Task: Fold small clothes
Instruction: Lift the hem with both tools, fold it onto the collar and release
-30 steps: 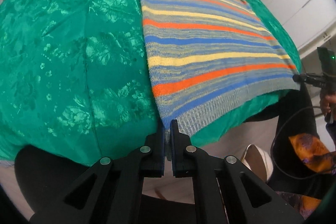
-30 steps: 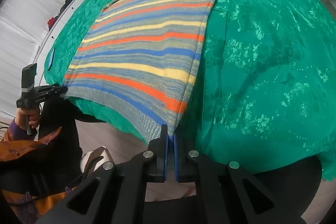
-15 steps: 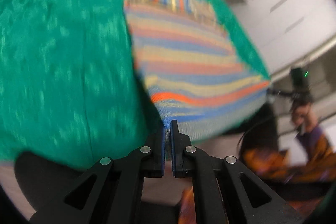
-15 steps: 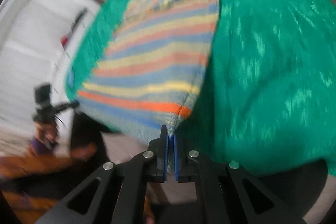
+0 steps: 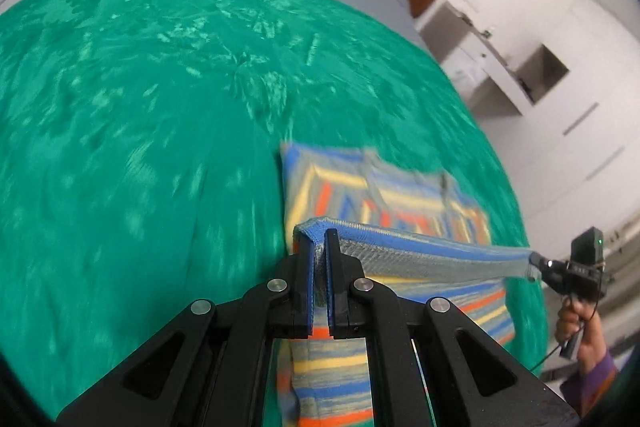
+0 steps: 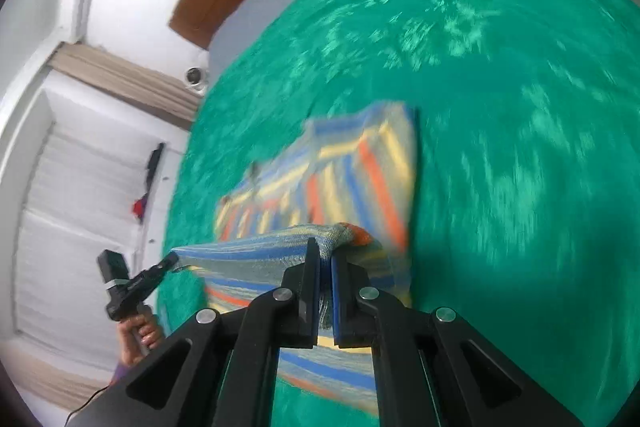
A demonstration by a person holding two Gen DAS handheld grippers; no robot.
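Left gripper point(image 5: 319, 247): clamped on hem of striped knit sweater point(image 5: 384, 199)
Right gripper point(image 6: 326, 259): clamped on hem's other corner
Hem: raised above green patterned bedspread point(image 5: 140, 107), sweater's collar end at 12 o'clock

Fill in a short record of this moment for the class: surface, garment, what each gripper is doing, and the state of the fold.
surface: green bedspread
garment: striped sweater, far part lying flat
left gripper: shut on one corner of the sweater's hem
right gripper: shut on the other corner
hem: lifted, stretched between the grippers above the flat part
fold: not yet laid down
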